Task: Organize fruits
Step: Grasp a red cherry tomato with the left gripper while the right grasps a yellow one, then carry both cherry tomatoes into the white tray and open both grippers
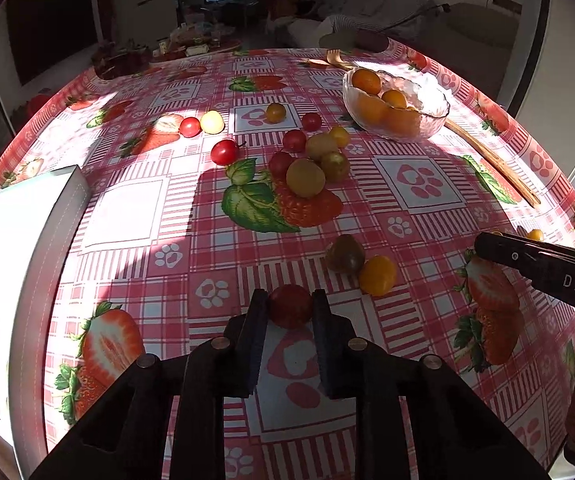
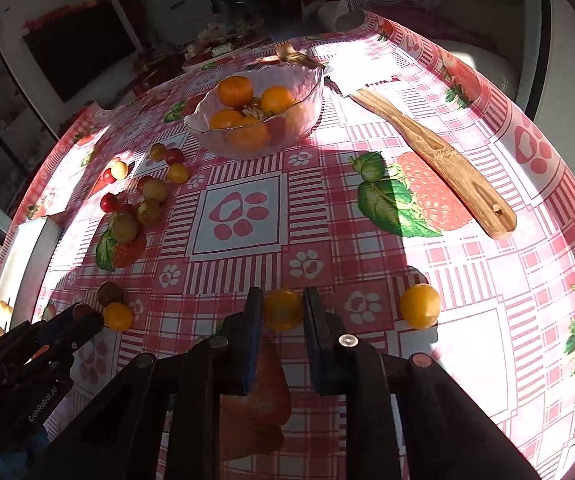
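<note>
My left gripper [image 1: 290, 306] is shut on a red cherry tomato [image 1: 290, 305] low over the tablecloth. My right gripper [image 2: 283, 308] is shut on a yellow cherry tomato [image 2: 282, 309]. A glass bowl [image 1: 433, 114] holding orange tomatoes stands at the far right; it also shows in the right wrist view [image 2: 307, 92]. A white tray [image 1: 27, 232] with a few tomatoes lies at the left edge. Several red, yellow and green tomatoes [image 1: 305, 178] lie loose mid-table. A green tomato [image 1: 344, 254] and a yellow one [image 1: 377, 275] lie just ahead of the left gripper.
A wooden spatula [image 2: 443, 160] lies right of the bowl, with a fork [image 2: 293, 56] behind it. A loose yellow tomato [image 2: 420, 305] lies right of my right gripper. The left gripper's body [image 2: 27, 364] sits at that view's lower left.
</note>
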